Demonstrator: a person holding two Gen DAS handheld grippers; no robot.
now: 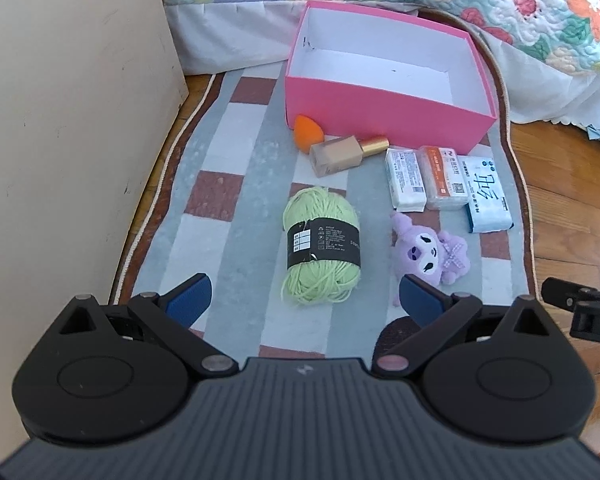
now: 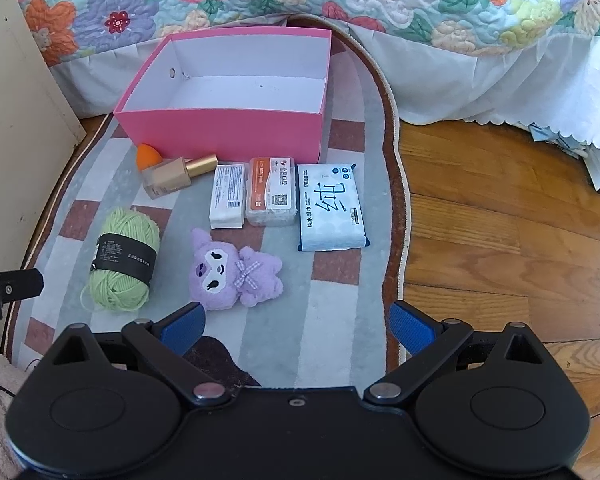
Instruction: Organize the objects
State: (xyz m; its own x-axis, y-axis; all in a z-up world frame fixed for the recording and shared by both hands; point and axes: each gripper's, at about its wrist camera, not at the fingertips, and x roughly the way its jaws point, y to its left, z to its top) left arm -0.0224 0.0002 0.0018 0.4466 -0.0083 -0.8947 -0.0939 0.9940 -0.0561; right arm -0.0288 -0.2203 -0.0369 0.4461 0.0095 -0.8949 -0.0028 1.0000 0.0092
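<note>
Left gripper (image 1: pixel 304 300) hovering, fingers spread wide and empty, over green yarn (image 1: pixel 320 246). Plush (image 2: pixel 234 274) lying right of it; right gripper (image 2: pixel 296 322) likewise agape. Pink box (image 2: pixel 220 132) sitting empty (far end of rug (image 2: pixel 332 320)). Advise straddling the yarn's banded middle.

Orange sponge (image 1: pixel 305 133) — partly behind bottle (image 1: pixel 342 155) — package print illegible

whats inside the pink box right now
Nothing that shows. The pink box is open, and both wrist views show only its bare white floor and walls, with a few small dark marks. The strip of floor just behind its near wall is hidden.
</note>
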